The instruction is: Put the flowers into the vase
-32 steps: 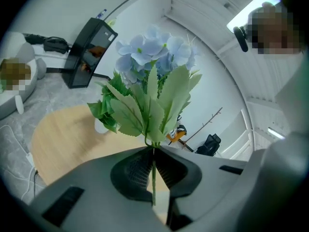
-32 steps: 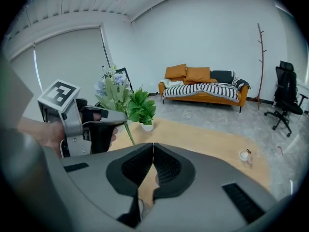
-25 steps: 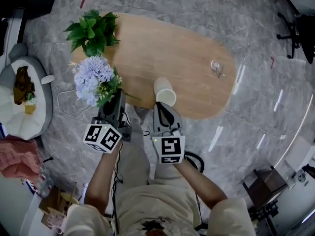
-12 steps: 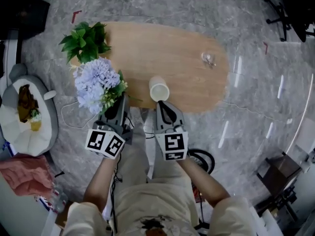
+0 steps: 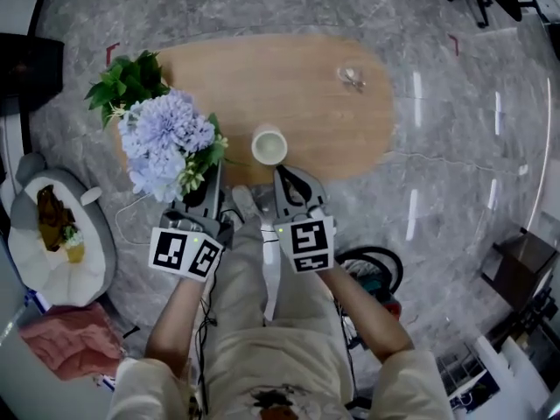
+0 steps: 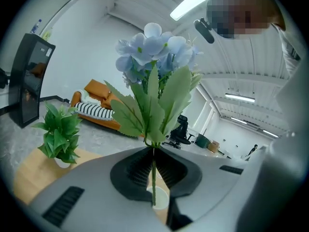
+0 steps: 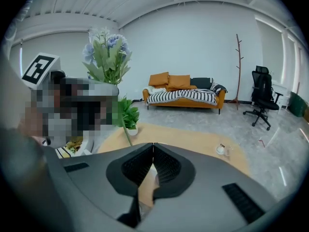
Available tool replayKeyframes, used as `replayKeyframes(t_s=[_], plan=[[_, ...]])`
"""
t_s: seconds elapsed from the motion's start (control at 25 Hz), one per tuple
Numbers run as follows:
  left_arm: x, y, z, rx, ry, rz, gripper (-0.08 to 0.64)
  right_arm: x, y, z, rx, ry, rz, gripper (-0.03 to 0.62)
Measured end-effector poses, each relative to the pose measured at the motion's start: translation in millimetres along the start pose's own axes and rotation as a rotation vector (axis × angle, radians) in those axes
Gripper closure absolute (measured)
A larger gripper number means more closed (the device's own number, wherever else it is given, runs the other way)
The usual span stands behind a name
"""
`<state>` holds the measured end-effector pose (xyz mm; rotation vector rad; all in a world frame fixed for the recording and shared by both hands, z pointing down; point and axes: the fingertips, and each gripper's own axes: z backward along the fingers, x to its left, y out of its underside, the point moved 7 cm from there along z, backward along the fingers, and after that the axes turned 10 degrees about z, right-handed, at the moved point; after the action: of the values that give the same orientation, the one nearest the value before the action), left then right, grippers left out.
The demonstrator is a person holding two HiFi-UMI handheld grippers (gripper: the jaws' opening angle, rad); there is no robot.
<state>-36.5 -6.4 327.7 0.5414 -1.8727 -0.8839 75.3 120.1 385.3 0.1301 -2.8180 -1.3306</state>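
We hold the flowers [image 5: 166,143] in our left tongs [image 5: 213,175], whose jaws are pressed together on the thin green stem [image 6: 153,178]. In the left gripper view the stem runs straight up between the ribbed pads of the left tongs [image 6: 153,151], with broad green leaves just above the pinch and the pale blue blooms [image 6: 154,47] higher up. From the head view the bunch hangs over the near left edge of the oval wooden table [image 5: 289,86], its blooms partly covering a leafy potted plant [image 5: 127,81] that stands at the table's left end. The vase [image 5: 269,145], a white cup-shaped vessel with its mouth open upward, stands upright on the near edge of the table, to the right of the flowers and apart from them; nothing is in it. Our right tongs [image 5: 282,175] point at the vase from the near side, with their tips just beside it; whether they touch it we cannot tell. In the right gripper view the jaws of the right tongs [image 7: 153,146] meet with nothing between them. A small glass item [image 5: 352,75] sits at the far right of the table, well apart from the vase. An orange sofa [image 7: 183,93] stands against the wall beyond.
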Motion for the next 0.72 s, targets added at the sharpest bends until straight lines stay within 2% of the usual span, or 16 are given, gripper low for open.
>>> replayKeyframes(t_s=[0.4, 0.6, 0.72], plan=[[-26.2, 11.5, -18.7, -0.037, -0.015, -0.045, 0.537, -10.2, 7.0, 15.7, -0.005, -0.027, 0.025, 0.586], [-36.0, 25.1, -27.1, -0.077, -0.051, -0.149, 0.537, -15.5, 22.9, 15.9, 0.008, -0.039, 0.009, 0.586], [-36.3, 38.5, -34.4, -0.08, -0.063, -0.172, 0.537, -19.2, 30.6, 14.9, 0.012, -0.038, 0.001, 0.586]])
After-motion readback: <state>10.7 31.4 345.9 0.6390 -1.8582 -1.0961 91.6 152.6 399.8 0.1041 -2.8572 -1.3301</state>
